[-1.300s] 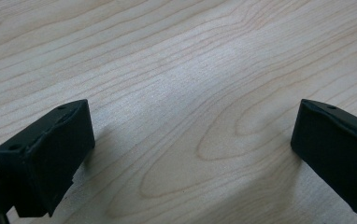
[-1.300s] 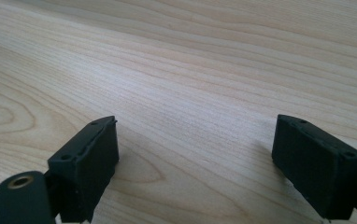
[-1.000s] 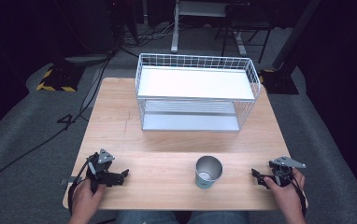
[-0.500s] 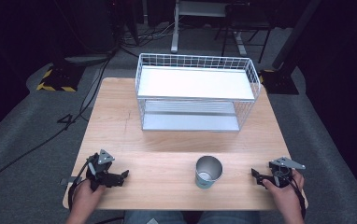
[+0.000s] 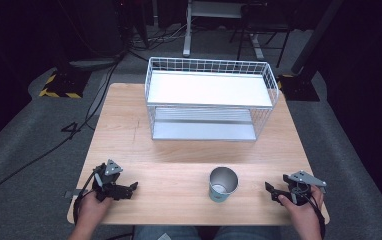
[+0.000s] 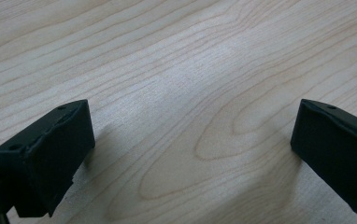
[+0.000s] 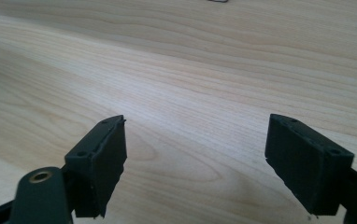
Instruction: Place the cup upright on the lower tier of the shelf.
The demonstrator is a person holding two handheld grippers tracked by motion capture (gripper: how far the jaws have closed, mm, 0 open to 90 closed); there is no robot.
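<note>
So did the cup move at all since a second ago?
No. The cup sits at the same spot on the table, in front of the wire rack and between the left gripper and right gripper.

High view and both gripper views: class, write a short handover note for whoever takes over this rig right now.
Left gripper: open, holding nothing, low over the light wooden table near its front left corner.
Right gripper: open, holding nothing, low near the front right corner.
Things: the grey metal cup stands upright near the front edge, between the grippers and nearer the right one. The white two-tier wire rack stands at the back; both shelves look bare.
Done: nothing handled, by how things lie.
Left: probably grasp the cup, perhaps for the rack.
</note>
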